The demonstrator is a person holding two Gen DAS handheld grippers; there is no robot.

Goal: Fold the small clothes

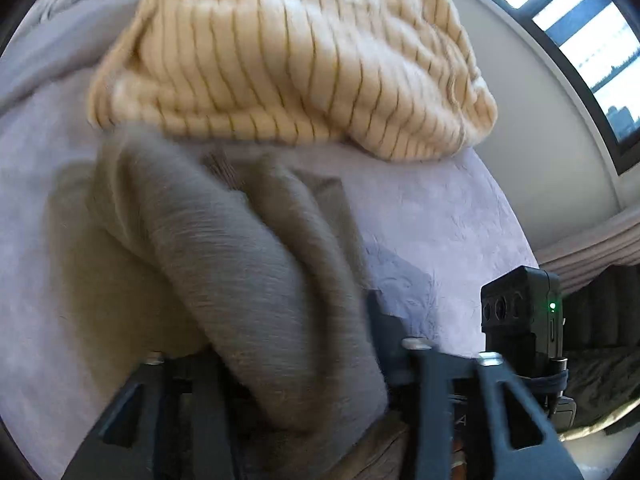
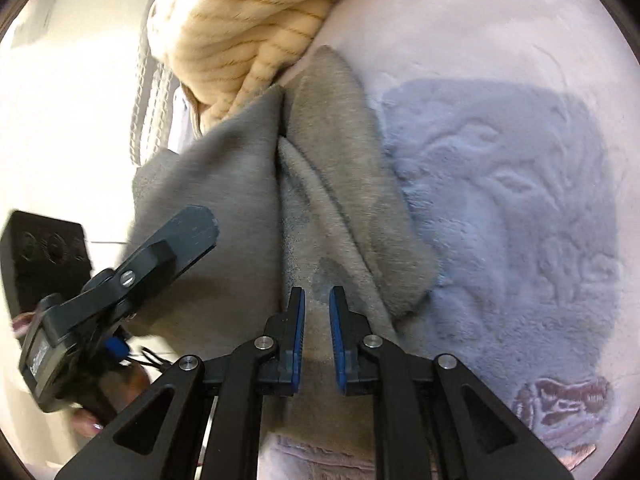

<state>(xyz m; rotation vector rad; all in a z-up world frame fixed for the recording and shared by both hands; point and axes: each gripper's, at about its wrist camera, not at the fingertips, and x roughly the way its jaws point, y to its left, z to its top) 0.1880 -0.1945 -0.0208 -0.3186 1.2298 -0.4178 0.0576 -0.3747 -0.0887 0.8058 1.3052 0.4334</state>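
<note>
A small grey fleece garment (image 1: 240, 264) lies on a pale lilac plush bed cover (image 1: 440, 220). In the left wrist view its fold drapes over my left gripper (image 1: 304, 360) and hides the fingertips; the jaws look closed on the cloth. In the right wrist view the same garment (image 2: 332, 168) lies bunched in ridges. My right gripper (image 2: 317, 300) hovers just above it, its blue pads (image 2: 299, 336) a narrow gap apart with nothing between them. The left gripper (image 2: 176, 240) shows at the left, holding the garment's edge.
A cream knit blanket with thin tan stripes (image 1: 288, 52) is heaped just beyond the garment; it also shows in the right wrist view (image 2: 248, 28). The bed's right edge meets a wall under a window (image 1: 580, 32). A black device (image 1: 520, 312) is mounted on the gripper.
</note>
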